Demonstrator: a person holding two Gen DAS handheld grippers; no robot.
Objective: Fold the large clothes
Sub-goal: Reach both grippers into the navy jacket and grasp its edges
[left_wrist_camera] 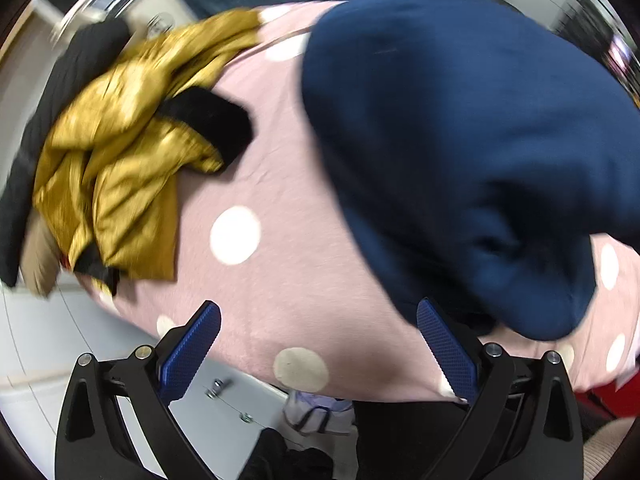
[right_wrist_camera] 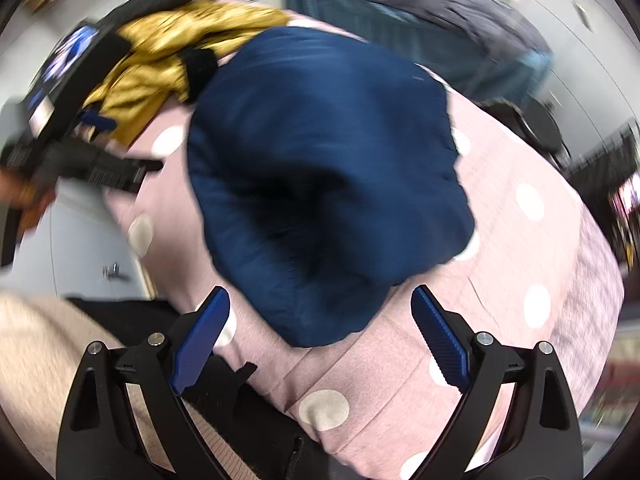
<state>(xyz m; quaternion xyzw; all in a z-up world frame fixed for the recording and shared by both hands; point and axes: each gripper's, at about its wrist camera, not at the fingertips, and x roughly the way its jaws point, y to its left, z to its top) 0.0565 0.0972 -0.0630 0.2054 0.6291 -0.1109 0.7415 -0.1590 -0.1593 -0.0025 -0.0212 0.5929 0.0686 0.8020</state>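
A navy blue garment (left_wrist_camera: 460, 140) lies bunched in a rounded heap on a pink sheet with white dots (left_wrist_camera: 272, 184). In the right wrist view the same navy garment (right_wrist_camera: 320, 160) fills the middle. My left gripper (left_wrist_camera: 318, 312) is open, hovering just above the sheet at the garment's near left edge, with nothing between its blue pads. My right gripper (right_wrist_camera: 320, 300) is open too, just short of the garment's near edge, and holds nothing. The left gripper's body (right_wrist_camera: 80, 152) shows at the far left of the right wrist view, a hand behind it.
A crumpled mustard-gold jacket (left_wrist_camera: 120, 168) with black trim lies on the sheet's left side next to a black garment (left_wrist_camera: 68, 92). White floor (left_wrist_camera: 48, 340) and a bag (left_wrist_camera: 316, 412) lie below the sheet's near edge. A grey cover (right_wrist_camera: 440, 4) sits behind.
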